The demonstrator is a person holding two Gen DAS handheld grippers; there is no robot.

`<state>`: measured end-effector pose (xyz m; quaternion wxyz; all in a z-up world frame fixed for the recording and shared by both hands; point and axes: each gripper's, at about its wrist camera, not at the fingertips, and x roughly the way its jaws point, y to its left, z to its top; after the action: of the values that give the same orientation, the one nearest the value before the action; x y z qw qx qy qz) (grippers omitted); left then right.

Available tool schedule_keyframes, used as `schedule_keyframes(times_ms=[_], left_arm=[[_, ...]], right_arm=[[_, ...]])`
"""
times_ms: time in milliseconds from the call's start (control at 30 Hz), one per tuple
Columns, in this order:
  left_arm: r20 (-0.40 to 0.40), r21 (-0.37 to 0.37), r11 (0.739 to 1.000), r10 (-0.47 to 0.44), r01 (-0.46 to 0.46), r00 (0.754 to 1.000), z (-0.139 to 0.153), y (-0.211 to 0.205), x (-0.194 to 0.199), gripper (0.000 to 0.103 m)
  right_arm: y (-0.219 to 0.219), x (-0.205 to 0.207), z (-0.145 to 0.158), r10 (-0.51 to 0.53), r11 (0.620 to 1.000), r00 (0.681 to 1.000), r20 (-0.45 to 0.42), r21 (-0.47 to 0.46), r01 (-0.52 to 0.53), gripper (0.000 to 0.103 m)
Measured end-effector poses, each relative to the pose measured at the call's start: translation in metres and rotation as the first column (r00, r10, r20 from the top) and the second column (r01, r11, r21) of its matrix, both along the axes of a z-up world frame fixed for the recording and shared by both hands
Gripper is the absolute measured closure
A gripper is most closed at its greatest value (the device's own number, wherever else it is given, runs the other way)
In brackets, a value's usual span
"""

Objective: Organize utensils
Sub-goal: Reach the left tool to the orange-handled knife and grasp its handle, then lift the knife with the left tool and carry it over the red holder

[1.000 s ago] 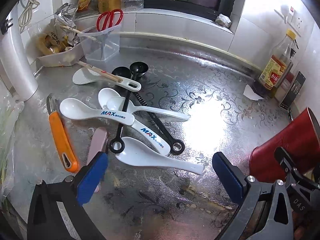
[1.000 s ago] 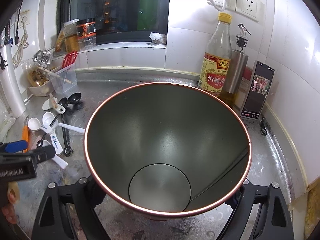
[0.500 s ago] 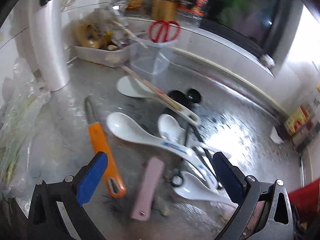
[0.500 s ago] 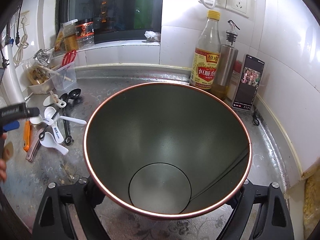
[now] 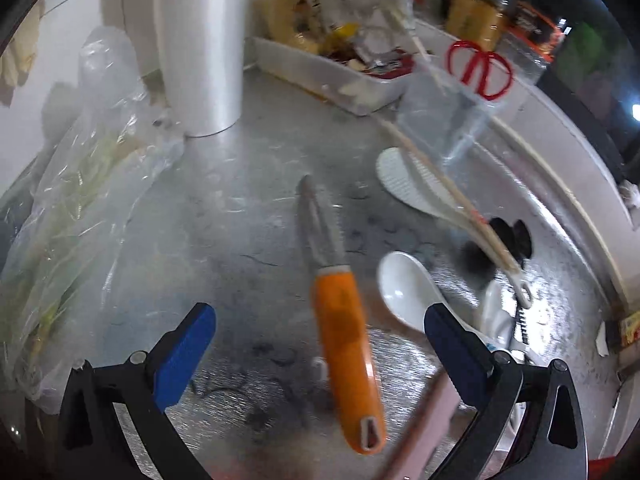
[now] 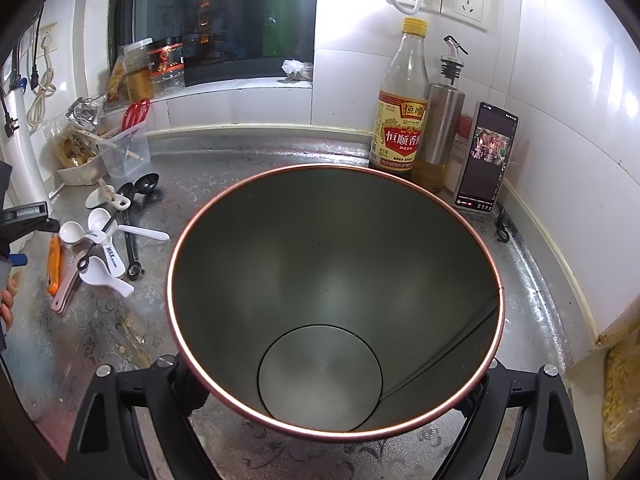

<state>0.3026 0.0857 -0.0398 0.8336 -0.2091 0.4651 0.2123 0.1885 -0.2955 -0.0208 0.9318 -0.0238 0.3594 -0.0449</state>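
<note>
My left gripper point(image 5: 318, 346) hangs open above the steel counter point(image 5: 240, 240), and the orange-handled peeler point(image 5: 346, 352) lies between its blue pads point(image 5: 184, 350) without touching them. A pink handle point(image 5: 424, 424) and a white spoon point(image 5: 406, 290) lie by the right pad. Beyond are a white rice paddle point(image 5: 400, 178), chopsticks point(image 5: 444, 188) and black measuring spoons point(image 5: 508, 236). My right gripper point(image 6: 332, 380) is shut on a tall empty metal can point(image 6: 332, 240) with a copper rim, tilted toward the camera. The utensil pile point(image 6: 100, 240) and the left gripper point(image 6: 24, 220) show at the left.
A clear container point(image 5: 452, 120) with red scissors point(image 5: 480, 68), a white tray point(image 5: 320, 68), a white cylinder point(image 5: 200, 40) and a plastic bag point(image 5: 68, 200) crowd the left end. A vinegar bottle point(image 6: 400, 120), an oil dispenser point(image 6: 442, 120) and a phone point(image 6: 486, 156) stand along the back wall.
My left gripper has swung left across the utensil pile and rolled, ending over the orange peeler. The right gripper and its can have barely moved.
</note>
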Motion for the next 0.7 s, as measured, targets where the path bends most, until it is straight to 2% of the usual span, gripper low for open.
schedule_keyframes(times_ms=[100,267,400,467,533,700], left_arm=[[-0.024,0.018,1.000,0.012,-0.012,1.000,-0.003,0.005,-0.001,0.002],[-0.071,0.030,0.999,-0.011,0.013,0.997,-0.011,0.002,0.006,0.028],[-0.098,0.055,0.997,-0.039,0.045,0.994,-0.016,-0.003,0.015,0.032],[-0.122,0.073,0.996,-0.045,0.054,0.991,-0.017,-0.007,0.020,0.041],[-0.142,0.095,0.994,-0.048,0.062,0.989,-0.017,-0.011,0.024,0.045],[-0.149,0.094,0.993,-0.053,0.068,0.987,-0.014,-0.008,0.035,0.054]], right_arm=[[-0.001,-0.001,0.000,-0.002,1.000,1.000,0.001,0.001,0.002,0.011],[-0.004,-0.004,0.000,-0.010,1.000,1.000,0.000,0.004,0.010,0.011],[-0.004,-0.004,0.000,-0.011,1.000,1.000,0.000,0.004,0.011,0.011],[-0.004,-0.004,0.000,-0.010,1.000,1.000,0.000,0.004,0.010,0.011],[-0.004,-0.005,0.000,-0.009,1.000,1.000,-0.001,0.004,0.009,0.011],[-0.003,-0.005,0.000,-0.011,1.000,1.000,-0.001,0.004,0.011,0.011]])
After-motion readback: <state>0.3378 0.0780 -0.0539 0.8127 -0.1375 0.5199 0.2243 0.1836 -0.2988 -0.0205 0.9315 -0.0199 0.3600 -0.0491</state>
